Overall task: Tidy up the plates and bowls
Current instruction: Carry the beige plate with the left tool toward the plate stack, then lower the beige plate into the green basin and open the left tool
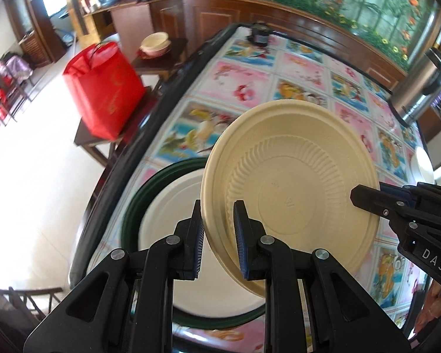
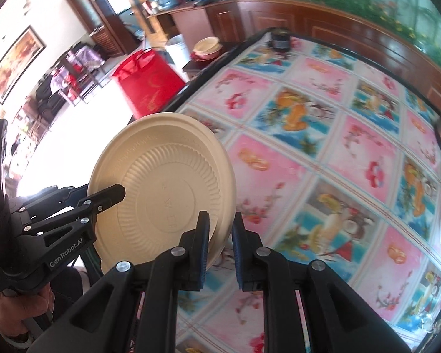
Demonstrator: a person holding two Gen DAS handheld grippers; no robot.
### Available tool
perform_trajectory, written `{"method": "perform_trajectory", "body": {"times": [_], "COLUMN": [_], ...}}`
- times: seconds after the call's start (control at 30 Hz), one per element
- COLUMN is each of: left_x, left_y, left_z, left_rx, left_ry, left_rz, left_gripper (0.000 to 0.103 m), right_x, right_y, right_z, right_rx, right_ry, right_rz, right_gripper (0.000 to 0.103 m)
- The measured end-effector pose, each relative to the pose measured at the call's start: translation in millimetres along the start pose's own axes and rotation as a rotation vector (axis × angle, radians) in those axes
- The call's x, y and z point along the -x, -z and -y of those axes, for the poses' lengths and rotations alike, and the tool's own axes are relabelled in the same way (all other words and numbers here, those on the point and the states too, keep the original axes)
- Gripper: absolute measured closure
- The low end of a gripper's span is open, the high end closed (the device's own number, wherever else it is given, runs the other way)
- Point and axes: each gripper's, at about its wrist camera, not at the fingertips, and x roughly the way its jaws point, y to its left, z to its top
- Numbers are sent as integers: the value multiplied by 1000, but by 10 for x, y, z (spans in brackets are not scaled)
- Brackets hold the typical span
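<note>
Left wrist view: the left hand-held gripper is clamped on the rim of a cream plate, which is held tilted, underside toward the camera, above the table with its flowered, tiled cloth. The right hand-held gripper enters from the right edge and grips the opposite rim of the same plate. Directly below and behind the plate lies a white plate on a dark green tray, near the table's left edge. A dark jar stands at the far end of the table and a steel flask at the right side. A white bowl shows partly at the right, behind the plate. Off the table, a red bag sits on a low stool, with stacked bowls on a second stool beyond it. Right wrist view: the right hand-held gripper has its pads closed on the plate's near rim, the gap between them narrow. The left hand-held gripper holds the far rim from the left, with a hand on its handle at lower left. The table to the right is open cloth; the dark jar stands at its far end. The red bag and stacked bowls stand beyond the table's left edge.
</note>
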Motion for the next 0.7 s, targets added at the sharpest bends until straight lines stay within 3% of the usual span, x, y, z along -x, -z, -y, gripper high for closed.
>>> {"method": "perform_trajectory", "body": {"times": [0.37, 0.7], "left_x": [-159, -263], "left_y": [279, 380], "left_z": [-405, -426], "left_rx": [72, 71], "left_ry": [-59, -83], "left_rz": [-60, -71], "left_gripper": [84, 84], "right_x": [-337, -500], "right_y": [26, 80], "right_z": [-514, -620], "right_rx": [113, 157], "right_ry": [-19, 12], "right_rz": [-77, -125], "right_gripper": [87, 87]}}
